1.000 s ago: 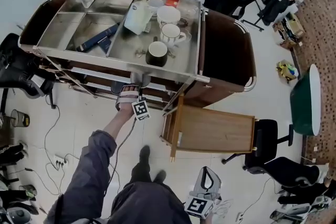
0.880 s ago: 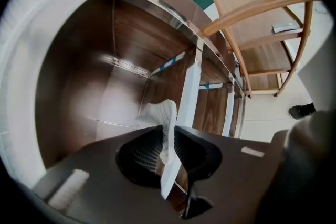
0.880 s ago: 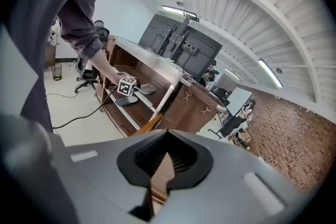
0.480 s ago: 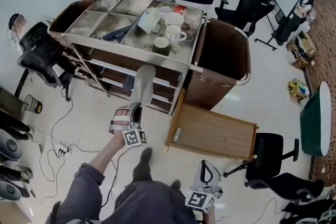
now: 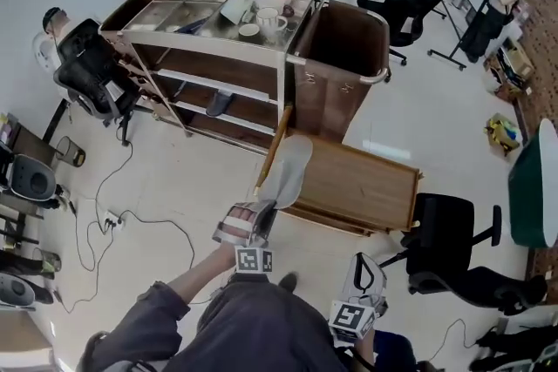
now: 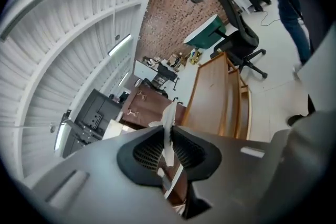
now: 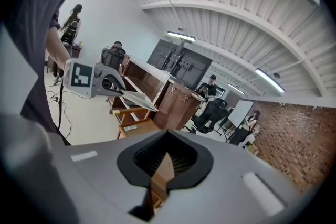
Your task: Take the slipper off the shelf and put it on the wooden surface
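A pale grey slipper (image 5: 288, 168) hangs over the left edge of the wooden surface (image 5: 366, 187), a low wooden board in front of the cart. My left gripper (image 5: 266, 212) is shut on the slipper's heel end. In the left gripper view the slipper's thin edge (image 6: 168, 124) is pinched between the pads, and the wooden surface (image 6: 212, 94) lies beyond it. The right gripper view shows the left gripper (image 7: 111, 85) holding the slipper (image 7: 134, 97) level. My right gripper (image 5: 364, 274) stays low by the person's body with its jaws together and nothing in them.
The metal shelf cart (image 5: 187, 78) stands at the back with cups and trays on top and a dark slipper (image 5: 219, 104) on a lower shelf. A brown bin (image 5: 344, 48) adjoins it. Office chairs (image 5: 87, 70) (image 5: 449, 244) and floor cables (image 5: 131, 218) flank the area.
The left gripper has pulled the slipper out from the shelf and carried it back and to the right, up to the wooden surface's edge. The person has stepped away from the cart.
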Demonstrator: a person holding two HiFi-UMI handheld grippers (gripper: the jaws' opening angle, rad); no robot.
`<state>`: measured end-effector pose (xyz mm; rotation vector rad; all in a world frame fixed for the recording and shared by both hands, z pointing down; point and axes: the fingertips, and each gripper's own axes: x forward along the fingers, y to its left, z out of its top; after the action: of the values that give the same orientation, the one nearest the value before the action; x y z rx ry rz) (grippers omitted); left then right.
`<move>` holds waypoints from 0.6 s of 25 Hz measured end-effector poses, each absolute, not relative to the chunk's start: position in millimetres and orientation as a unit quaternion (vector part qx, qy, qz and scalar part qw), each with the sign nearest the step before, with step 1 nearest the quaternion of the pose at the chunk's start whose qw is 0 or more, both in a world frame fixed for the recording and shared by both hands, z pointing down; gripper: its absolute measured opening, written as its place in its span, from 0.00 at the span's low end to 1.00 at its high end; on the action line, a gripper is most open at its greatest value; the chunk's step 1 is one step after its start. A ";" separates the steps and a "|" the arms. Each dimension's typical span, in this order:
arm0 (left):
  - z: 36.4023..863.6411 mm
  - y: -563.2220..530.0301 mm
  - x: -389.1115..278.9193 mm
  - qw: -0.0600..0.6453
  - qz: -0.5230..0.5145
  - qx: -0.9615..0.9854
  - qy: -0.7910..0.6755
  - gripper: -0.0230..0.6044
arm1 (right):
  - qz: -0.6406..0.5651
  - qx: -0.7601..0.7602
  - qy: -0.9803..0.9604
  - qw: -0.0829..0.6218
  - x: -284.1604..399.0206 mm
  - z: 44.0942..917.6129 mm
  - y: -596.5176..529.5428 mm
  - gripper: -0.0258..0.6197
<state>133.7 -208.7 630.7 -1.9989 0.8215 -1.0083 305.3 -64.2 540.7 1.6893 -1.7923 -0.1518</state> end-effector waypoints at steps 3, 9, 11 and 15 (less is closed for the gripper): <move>684.5 -220.5 181.6 0.372 -0.408 -0.785 0.281 0.14 | -0.056 0.662 -0.664 0.344 325.0 537.4 -37.1 0.04; 797.4 -250.5 215.3 0.365 -0.494 -0.758 0.219 0.14 | -0.022 0.700 -0.620 0.354 353.0 540.7 19.0 0.04; 819.7 -265.4 223.4 0.350 -0.515 -0.753 0.214 0.15 | -0.010 0.711 -0.602 0.363 363.6 544.4 31.7 0.04; 870.0 -272.5 228.7 0.273 -0.576 -0.753 0.166 0.20 | 0.010 0.718 -0.585 0.378 367.0 551.6 41.8 0.04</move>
<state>228.7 -272.5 870.0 -2.0251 0.4478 -1.5488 367.0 41.8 551.6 1.8343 -1.4954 0.0244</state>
